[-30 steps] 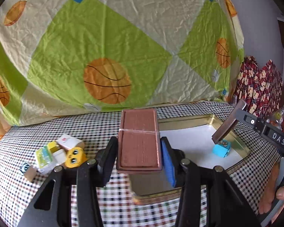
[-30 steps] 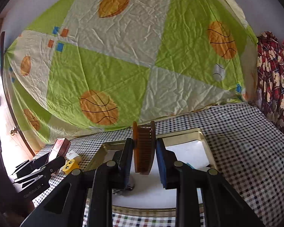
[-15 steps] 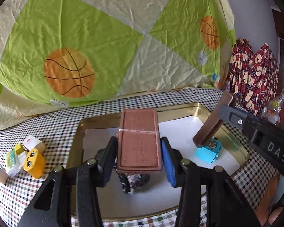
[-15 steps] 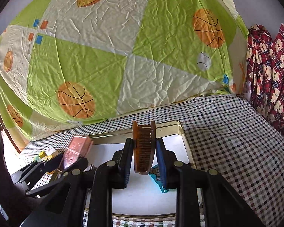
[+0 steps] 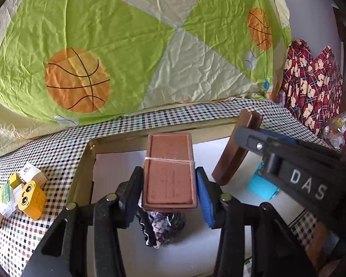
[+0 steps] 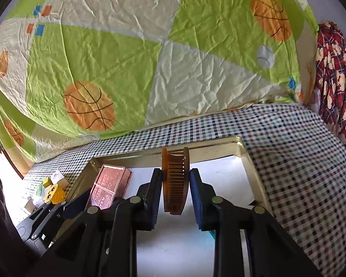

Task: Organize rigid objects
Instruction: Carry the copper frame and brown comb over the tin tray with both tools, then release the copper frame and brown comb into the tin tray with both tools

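Note:
My left gripper point(image 5: 169, 194) is shut on a flat reddish-brown box point(image 5: 169, 170) with a thin band round it, held over the gold-rimmed tray point(image 5: 80, 173). In the right wrist view the same box point(image 6: 109, 185) hangs over the tray's left part. My right gripper point(image 6: 175, 190) is shut on an amber comb point(image 6: 174, 180), held on edge above the tray's white floor point(image 6: 221, 180). From the left wrist view the comb point(image 5: 236, 152) looks dark brown and sits in the right gripper's fingers point(image 5: 288, 161). A cyan toy point(image 5: 261, 185) and a dark patterned object point(image 5: 160, 226) lie in the tray.
On the checked cloth left of the tray lies a small pile: a yellow block with eyes point(image 5: 32, 199), a white box point(image 5: 32, 173) and small blocks. A basketball-print sheet point(image 5: 103, 46) hangs behind the table. Red patterned fabric point(image 5: 311, 87) is at the right.
Both grippers have moved forward and down over the tray, still holding the box and the comb. The pile of blocks has slid towards the left edge of the left wrist view.

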`<state>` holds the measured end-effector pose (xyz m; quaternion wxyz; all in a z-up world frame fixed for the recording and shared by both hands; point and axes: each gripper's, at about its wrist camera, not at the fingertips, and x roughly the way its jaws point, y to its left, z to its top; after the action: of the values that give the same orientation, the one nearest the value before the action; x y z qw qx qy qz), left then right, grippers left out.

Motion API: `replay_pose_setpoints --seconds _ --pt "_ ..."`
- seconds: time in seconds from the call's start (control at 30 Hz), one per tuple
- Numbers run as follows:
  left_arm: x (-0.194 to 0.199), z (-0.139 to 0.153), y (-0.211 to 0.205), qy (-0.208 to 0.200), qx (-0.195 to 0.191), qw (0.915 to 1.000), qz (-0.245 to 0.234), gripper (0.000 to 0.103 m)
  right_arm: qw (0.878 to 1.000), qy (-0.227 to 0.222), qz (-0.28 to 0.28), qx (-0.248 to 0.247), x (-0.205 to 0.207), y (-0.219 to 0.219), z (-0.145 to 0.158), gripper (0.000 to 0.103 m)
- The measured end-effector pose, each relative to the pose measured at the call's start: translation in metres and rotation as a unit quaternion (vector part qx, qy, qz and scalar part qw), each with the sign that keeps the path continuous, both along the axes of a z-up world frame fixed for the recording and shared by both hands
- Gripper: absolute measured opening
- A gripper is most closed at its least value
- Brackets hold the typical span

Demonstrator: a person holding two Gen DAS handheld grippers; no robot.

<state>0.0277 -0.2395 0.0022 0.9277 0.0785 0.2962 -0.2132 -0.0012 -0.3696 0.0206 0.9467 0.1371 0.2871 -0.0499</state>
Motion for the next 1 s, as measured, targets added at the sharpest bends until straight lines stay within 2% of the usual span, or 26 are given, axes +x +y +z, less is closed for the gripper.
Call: replay_pose_setpoints --seconds 0.23,0.53,0.63,0.7,0.77,0.83,0.87,0.9,1.0 --pt "0.005 -0.005 0.0 0.001 0.012 0.9999 0.007 0.045 1.0 -0.003 0.002 -0.015 0.01 0.008 0.0 0.027" --pt "0.018 -0.012 0.01 0.026 0.016 0.9992 0.028 0.044 1.0 -0.002 0.022 -0.016 0.029 0.015 -0.001 0.028" --pt "0.022 -0.013 0.015 0.031 0.017 0.9985 0.042 0.044 0.999 0.001 0.053 0.0 0.038 0.021 -0.004 0.032" --pt "0.021 -0.012 0.019 0.027 0.014 0.9983 0.05 0.045 0.998 -0.012 0.063 0.028 0.038 0.02 -0.003 0.035" --pt "0.016 -0.009 0.019 0.002 0.022 0.9982 0.056 0.062 0.997 -0.022 0.057 0.049 0.033 0.015 -0.001 0.065" --pt "0.01 -0.004 0.02 -0.034 0.03 0.9967 0.067 0.092 0.996 -0.05 0.04 0.062 0.022 0.009 0.003 0.071" --pt "0.006 -0.002 0.02 -0.05 0.033 0.9958 0.07 0.099 0.995 -0.067 0.025 0.073 0.014 0.003 0.005 0.071" --pt "0.004 0.0 0.021 -0.059 0.032 0.9952 0.071 0.102 0.993 -0.079 0.014 0.085 0.008 -0.001 0.006 0.071" --pt "0.001 0.003 0.023 -0.078 0.028 0.9942 0.068 0.102 0.985 -0.107 -0.034 0.132 -0.012 -0.018 0.003 0.076"
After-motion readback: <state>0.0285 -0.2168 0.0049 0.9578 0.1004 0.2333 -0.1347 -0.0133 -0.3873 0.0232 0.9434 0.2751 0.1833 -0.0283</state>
